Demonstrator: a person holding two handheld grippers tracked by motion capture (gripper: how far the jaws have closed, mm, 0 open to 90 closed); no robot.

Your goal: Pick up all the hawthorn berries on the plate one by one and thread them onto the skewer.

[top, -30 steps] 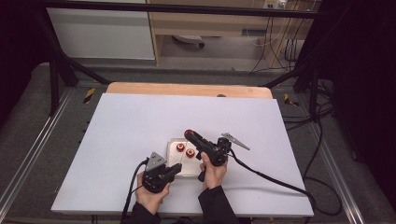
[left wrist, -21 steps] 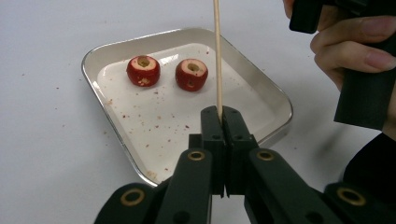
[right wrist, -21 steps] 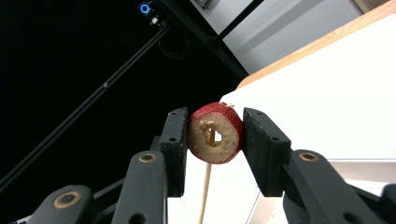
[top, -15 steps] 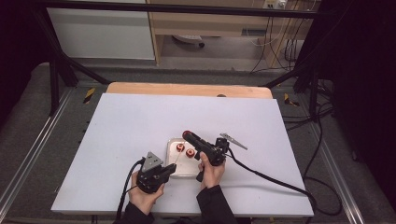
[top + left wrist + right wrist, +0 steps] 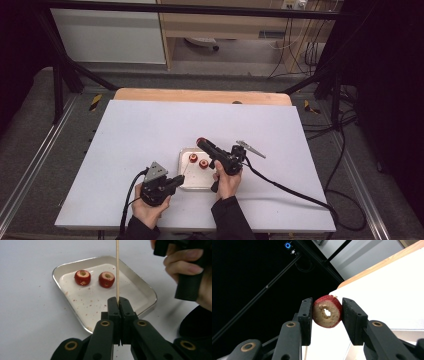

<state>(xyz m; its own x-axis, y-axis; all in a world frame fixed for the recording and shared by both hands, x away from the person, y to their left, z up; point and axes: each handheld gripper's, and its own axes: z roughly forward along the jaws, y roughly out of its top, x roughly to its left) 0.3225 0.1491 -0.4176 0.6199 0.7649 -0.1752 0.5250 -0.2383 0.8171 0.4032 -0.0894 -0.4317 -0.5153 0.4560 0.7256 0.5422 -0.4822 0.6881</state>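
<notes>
1. Left gripper [image 5: 117, 305]: jaws pressed together on a thin wooden skewer [image 5: 117, 270], which rises straight up between the pads and runs out of the top of the left gripper view. In the high view this gripper [image 5: 176, 181] sits near the front edge of the worktop, just left of the tray, with its jaws pointing toward the tray.

2. Right gripper [image 5: 327, 312]: jaws clamped on 1 cored red fruit [image 5: 327, 311], one pad on each side. The cut face, pale with a hole through its middle, is turned to the camera; the red skin shows along the top edge. In the high view this gripper [image 5: 202, 142] is held above the far edge of the tray, tilted upward, the fruit [image 5: 201, 141] at its tip and clear of the tray.

3. Tray [image 5: 147, 293]: shallow, metal, rectangular with rounded corners. It rests on the white worktop [image 5: 150, 130], slightly toward the front of centre. Red specks are scattered over its floor and over the worktop beside it.

4. Fruits in tray: 2 cored red pieces side by side, apart from each other, in the far half of the tray. Left piece [image 5: 82, 277], right piece [image 5: 106, 279], each with its hollowed top facing up. The skewer crosses in front of the right piece in the left gripper view.

5. Wooden board [image 5: 200, 95]: a strip showing along the far edge of the worktop.
</notes>
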